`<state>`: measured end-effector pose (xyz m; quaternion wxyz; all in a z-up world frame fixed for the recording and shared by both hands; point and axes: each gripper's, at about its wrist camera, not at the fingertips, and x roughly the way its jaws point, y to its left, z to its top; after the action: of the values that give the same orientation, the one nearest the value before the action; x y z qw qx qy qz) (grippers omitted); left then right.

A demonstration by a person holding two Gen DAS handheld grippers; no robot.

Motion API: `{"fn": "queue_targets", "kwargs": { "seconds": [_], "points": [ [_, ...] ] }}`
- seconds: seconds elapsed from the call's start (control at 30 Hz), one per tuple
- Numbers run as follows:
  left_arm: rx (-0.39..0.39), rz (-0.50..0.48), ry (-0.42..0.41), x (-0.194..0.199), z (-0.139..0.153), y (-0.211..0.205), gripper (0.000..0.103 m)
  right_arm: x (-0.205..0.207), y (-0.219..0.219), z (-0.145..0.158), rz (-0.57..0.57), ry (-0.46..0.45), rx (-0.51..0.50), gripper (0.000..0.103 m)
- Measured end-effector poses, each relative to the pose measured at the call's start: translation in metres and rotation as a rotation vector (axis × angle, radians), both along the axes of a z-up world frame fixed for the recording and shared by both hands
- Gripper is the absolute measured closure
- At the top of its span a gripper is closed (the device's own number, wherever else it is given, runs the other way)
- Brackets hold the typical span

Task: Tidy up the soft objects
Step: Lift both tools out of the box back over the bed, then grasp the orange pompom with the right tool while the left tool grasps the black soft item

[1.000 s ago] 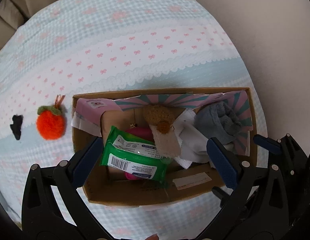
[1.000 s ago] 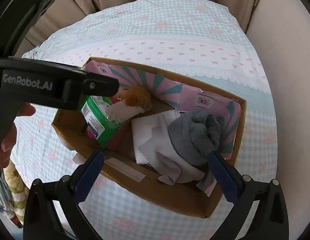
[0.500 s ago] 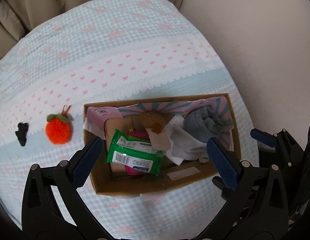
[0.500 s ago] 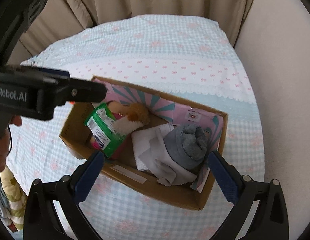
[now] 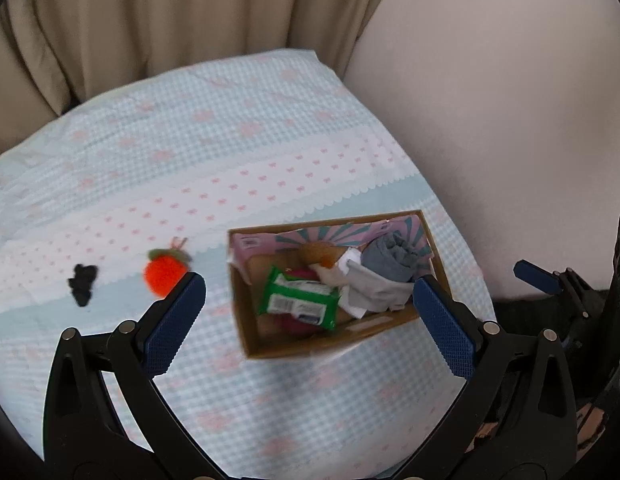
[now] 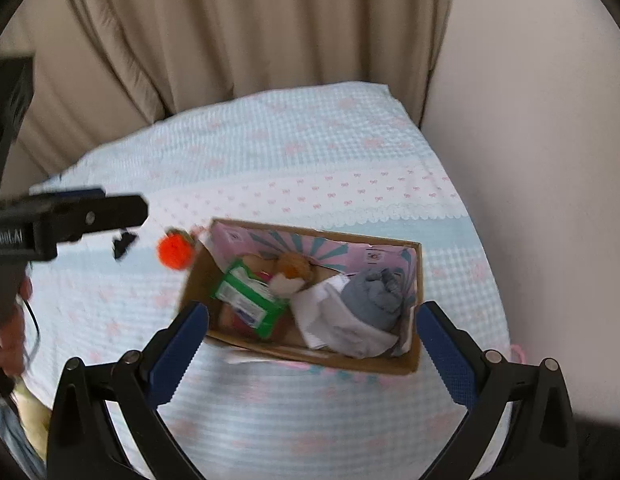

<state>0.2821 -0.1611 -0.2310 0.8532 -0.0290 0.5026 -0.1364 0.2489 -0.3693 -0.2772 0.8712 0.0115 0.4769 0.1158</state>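
Observation:
A cardboard box lies on the checked bedspread. Inside it are a green wipes pack, a brown plush toy, a white cloth and a rolled grey cloth. Left of the box lie an orange plush fruit and a small black piece. My left gripper is open and empty, high above the box. My right gripper is open and empty too, over the box's near side.
The bedspread covers a bed with beige curtains behind and a pale wall on the right. The left gripper's body and a hand show at the left edge of the right wrist view.
Both grippers have pulled back and up from the box, which now looks smaller and farther. The curtains have come into view. Nothing in the box has moved.

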Motion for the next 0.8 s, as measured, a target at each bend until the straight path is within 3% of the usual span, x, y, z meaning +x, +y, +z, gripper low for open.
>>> {"fn": "queue_targets", "kwargs": {
  "seconds": [0.4,0.8],
  "points": [
    [0.012,0.027,-0.118,-0.066,0.054,0.122,0.000,-0.059,0.081,0.072,-0.183,-0.140,0.068,0.000],
    [0.006,0.075,-0.189,-0.086,0.068,0.243,0.000,-0.071,0.198,0.093,-0.197,-0.239,0.031,0.000]
  ]
}}
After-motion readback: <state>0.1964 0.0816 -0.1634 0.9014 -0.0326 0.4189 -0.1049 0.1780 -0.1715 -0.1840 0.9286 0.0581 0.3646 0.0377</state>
